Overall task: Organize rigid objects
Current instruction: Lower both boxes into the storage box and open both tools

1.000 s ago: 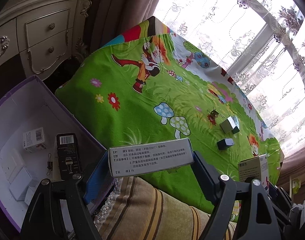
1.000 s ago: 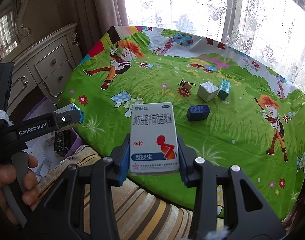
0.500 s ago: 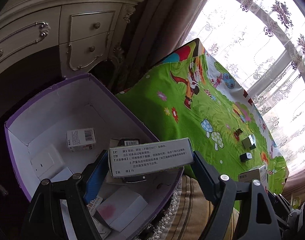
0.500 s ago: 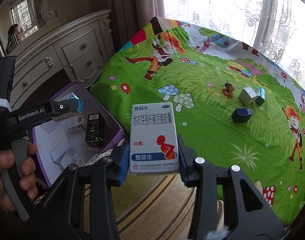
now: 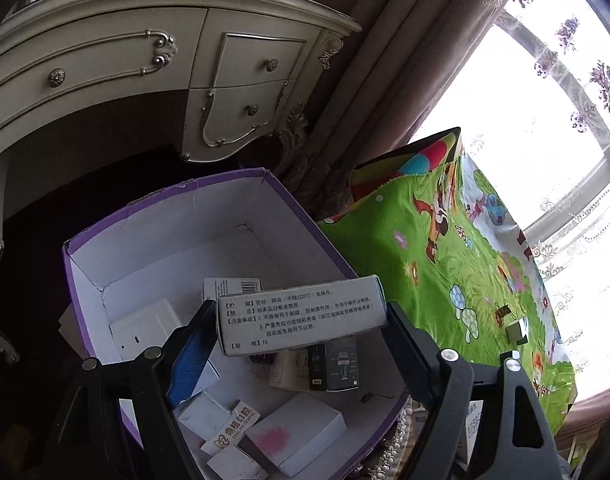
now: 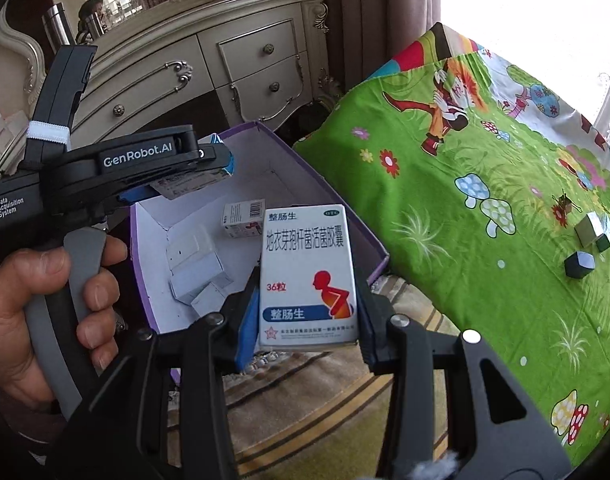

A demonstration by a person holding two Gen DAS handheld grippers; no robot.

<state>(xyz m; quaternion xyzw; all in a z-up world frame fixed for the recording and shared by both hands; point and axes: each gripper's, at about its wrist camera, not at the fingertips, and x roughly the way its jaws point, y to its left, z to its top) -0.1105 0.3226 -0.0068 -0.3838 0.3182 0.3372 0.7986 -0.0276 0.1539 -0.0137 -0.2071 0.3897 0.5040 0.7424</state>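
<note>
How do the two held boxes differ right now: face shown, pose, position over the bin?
Left box shows a grey face of black small print; right box shows its white front with a red figure. Left box lies lengthwise across its jaws; right box stands upright. Left box hangs over the purple bin; right box sits near the bin's edge. Both are medicine cartons clamped in a hand-held gripper.

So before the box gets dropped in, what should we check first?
1. Left gripper holds the long white box firmly: ok.
2. Long white box is over the open purple bin: ok.
3. Free room in the bin among the boxes lying there: ok, bare floor at the back.
4. Right gripper grips the medicine box: ok.
5. Medicine box is over the bin: not ok, it sits near the rim.
6. Cubes remaining on the green cloth: not ok.
</note>
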